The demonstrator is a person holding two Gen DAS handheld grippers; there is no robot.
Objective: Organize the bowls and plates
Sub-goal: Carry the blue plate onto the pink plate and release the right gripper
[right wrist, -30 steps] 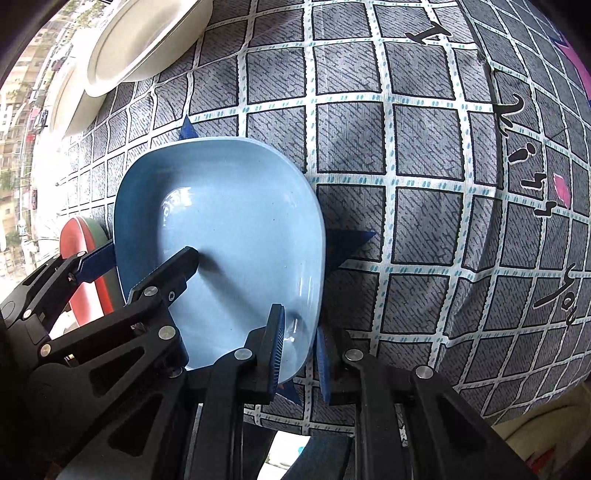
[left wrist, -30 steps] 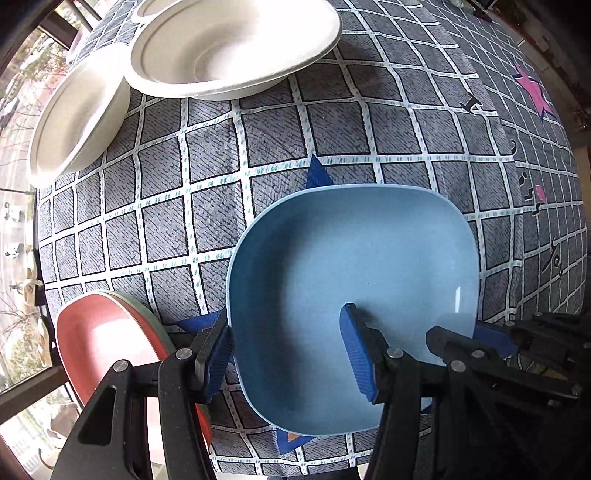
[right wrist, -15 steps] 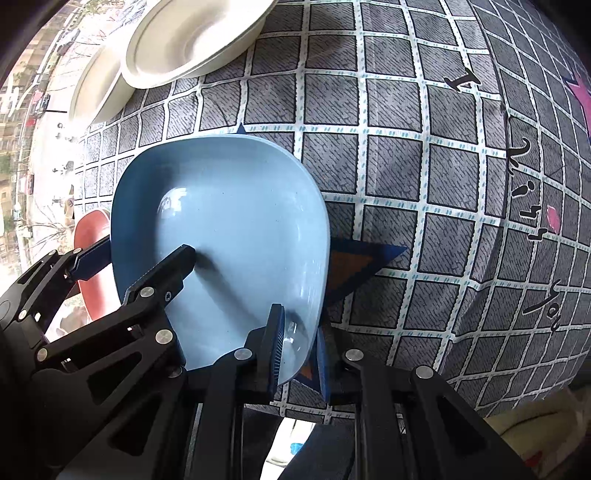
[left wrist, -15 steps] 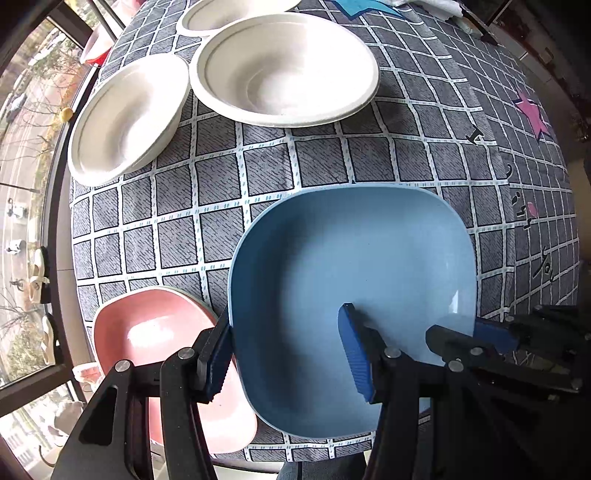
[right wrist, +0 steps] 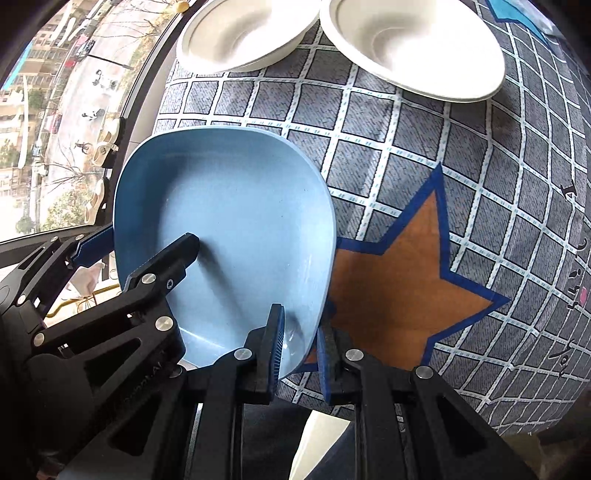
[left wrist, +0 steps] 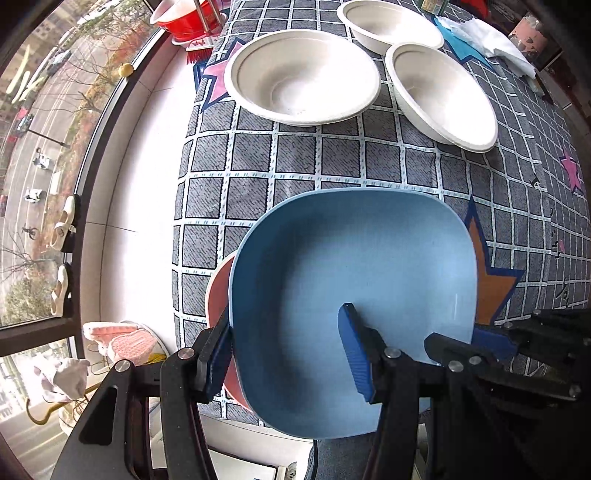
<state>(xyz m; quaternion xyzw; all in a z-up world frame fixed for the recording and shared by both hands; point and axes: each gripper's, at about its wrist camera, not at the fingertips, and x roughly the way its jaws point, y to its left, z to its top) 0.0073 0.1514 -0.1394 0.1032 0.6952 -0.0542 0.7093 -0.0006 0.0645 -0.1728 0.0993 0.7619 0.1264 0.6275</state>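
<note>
Blue plate (left wrist: 354,280): rounded-square, deep raised rim, matte sky-blue w/ a paler glossy patch near one corner, tiny dark specks, empty. It is held up off the surface (left wrist: 332,166) by both grippers, over the surface's window-side edge.

Left gripper (left wrist: 286,349): fingers partly spread, straddling the plate's rim. One blue-padded finger is outside the rim, the other (left wrist: 356,350) inside over the plate floor. Outer pad sits against the rim; can't tell if the inner one presses.

Right gripper (right wrist: 300,341): fingers pressed nearly together, pinching the plate's rim at the opposite side, one pad inside the dish, one outside.

Pink plate (left wrist: 218,295): only a curved sliver shows, directly under the blue plate's window-side rim, on the surface edge.

Three white paper bowls farther back on the checked cloth, all upright and empty: big one (left wrist: 301,75) toward the window edge, second (left wrist: 441,96) just beside it, third (left wrist: 388,24) behind both, near the far edge. 2nd and 3rd look to touch or overlap; can't tell which.

Orange star print w/ blue outline (right wrist: 402,284) on the cloth, partly under the plate's rim by the right gripper.

Red tub (left wrist: 184,18) past the surface's far window-side corner.
</note>
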